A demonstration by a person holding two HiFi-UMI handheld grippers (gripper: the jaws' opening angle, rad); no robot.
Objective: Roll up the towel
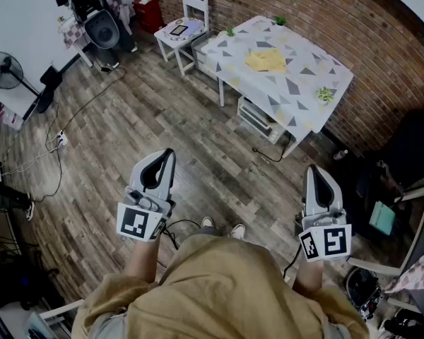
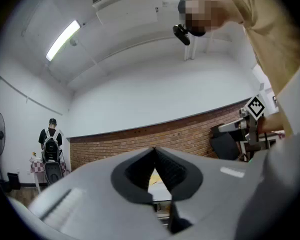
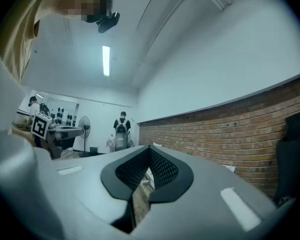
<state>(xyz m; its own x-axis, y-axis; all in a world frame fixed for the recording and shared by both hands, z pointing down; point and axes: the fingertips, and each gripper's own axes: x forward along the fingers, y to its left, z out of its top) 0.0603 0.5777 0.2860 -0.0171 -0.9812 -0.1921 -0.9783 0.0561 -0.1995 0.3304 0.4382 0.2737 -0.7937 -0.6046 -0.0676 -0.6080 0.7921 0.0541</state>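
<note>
Towel noted on bench, well ahead; left tool and right tool closed, empty; right judged slightly nearer.

floor, 12 o'clock: bare planks run from the left gripper and right gripper up to the desk; free passage.
desk, 1 o'clock: desk backs onto the brick wall; reachable from near edge and left end only.
desk top: towel mid-top, potted plant at right end, bare cloth between.
under desk: white boxes fill the low space.
12 o'clock: white chair just beside desk's left end, narrows that side.
9–10 o'clock: floor cables; fan well apart.
3 o'clock: dark chair near right gripper.
</note>
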